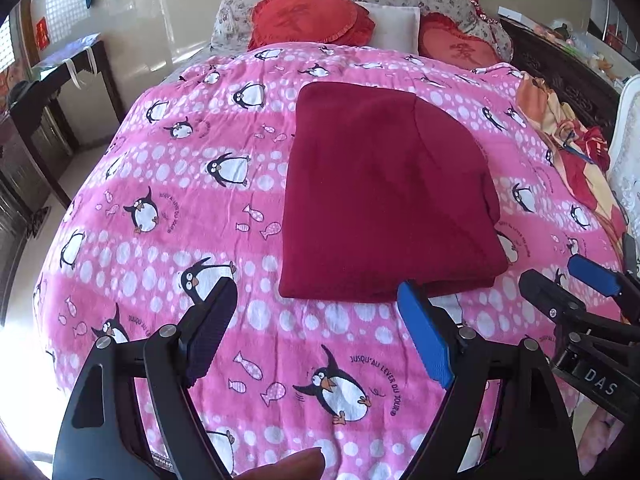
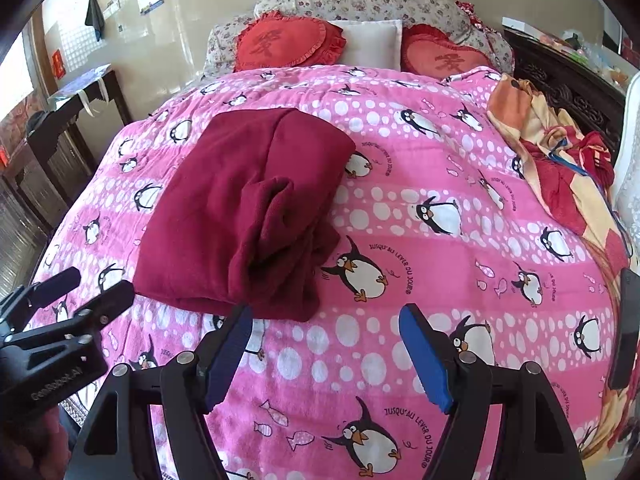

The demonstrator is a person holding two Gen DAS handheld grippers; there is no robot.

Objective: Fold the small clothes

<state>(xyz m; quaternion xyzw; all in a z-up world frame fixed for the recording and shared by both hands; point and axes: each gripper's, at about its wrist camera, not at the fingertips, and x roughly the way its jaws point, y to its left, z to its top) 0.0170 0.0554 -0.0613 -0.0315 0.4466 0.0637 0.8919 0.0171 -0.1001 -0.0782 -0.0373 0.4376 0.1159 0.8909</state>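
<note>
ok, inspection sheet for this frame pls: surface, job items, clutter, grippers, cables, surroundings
Surface: pink penguin-print fleece blanket spread over a bed, lightly wrinkled.
Job's things: dark red knit garment folded flat; right wrist view shows a bunched fold on its right side.
Clutter: crumpled orange-and-red patterned cloth at the bed's right edge.
Grippers: left gripper and right gripper open, nothing between the fingers, both short of the garment.
Cables: nothing seen.
Surroundings: two red heart-shaped cushions, white pillow, dark wooden side table.
</note>
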